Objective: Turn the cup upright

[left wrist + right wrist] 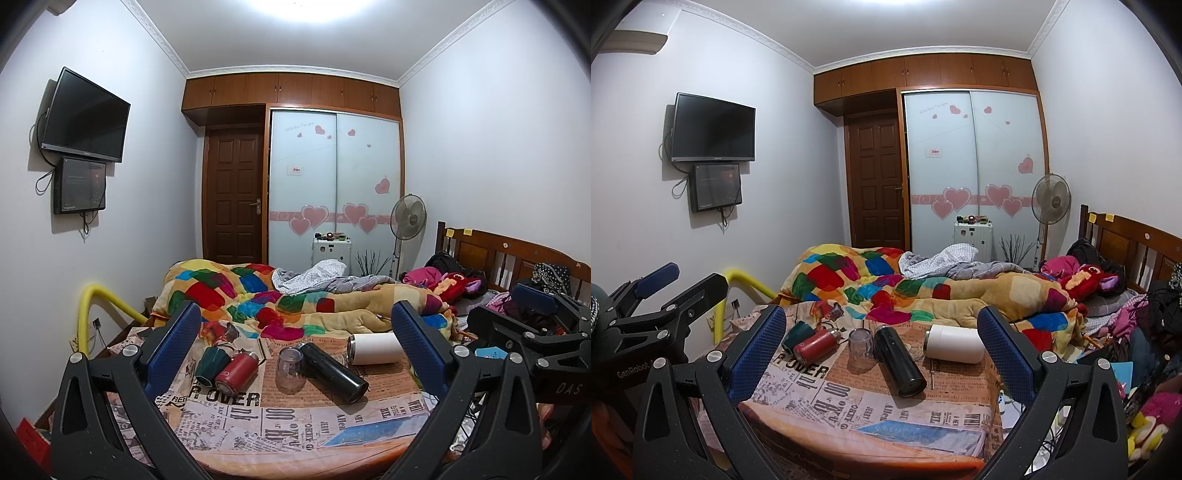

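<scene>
Several cups lie on a newspaper-print table (295, 421). A clear glass cup (290, 369) (860, 347) stands upside down near the middle. A black flask (332, 371) (899, 365) lies on its side beside it. A white tumbler (375, 349) (955, 343) lies on its side at the right. A red flask (236, 371) (814, 347) and a dark green cup (210, 363) (796, 334) lie at the left. My left gripper (295, 317) and right gripper (882, 317) are both open and empty, held back from the cups.
Behind the table is a bed with a colourful blanket (258, 295) and clothes. A yellow tube (107, 299) stands at the left. The right gripper (535, 321) shows at the right of the left wrist view; the left gripper (657, 306) at the left of the right.
</scene>
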The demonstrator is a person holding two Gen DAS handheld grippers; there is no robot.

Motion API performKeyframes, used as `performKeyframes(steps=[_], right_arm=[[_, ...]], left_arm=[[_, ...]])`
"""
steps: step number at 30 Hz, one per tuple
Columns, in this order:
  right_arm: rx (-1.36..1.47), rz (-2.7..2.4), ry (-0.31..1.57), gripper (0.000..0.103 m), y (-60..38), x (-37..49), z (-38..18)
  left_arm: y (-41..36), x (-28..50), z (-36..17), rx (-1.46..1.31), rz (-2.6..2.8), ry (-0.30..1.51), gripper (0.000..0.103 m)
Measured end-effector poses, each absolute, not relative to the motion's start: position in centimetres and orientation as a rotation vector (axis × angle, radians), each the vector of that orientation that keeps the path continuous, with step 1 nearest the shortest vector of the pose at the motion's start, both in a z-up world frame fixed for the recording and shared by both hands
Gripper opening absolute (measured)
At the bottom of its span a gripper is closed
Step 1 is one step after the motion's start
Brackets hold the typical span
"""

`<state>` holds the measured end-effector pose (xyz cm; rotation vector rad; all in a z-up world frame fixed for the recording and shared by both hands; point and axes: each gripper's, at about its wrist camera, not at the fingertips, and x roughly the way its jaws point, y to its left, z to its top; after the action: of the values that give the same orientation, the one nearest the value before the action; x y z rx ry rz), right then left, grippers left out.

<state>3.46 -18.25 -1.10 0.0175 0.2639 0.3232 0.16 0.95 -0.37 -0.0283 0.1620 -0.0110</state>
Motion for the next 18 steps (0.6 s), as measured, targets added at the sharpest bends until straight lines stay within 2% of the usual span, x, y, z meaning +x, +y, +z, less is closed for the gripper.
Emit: performKeyframes(steps=[18], right_arm=[[0.014,0.323,0.265,0.103,-17.95,3.58,-1.37]], left_arm=[[0.84,0.12,-0.34,-0.03,-0.012,0.162,0.103]])
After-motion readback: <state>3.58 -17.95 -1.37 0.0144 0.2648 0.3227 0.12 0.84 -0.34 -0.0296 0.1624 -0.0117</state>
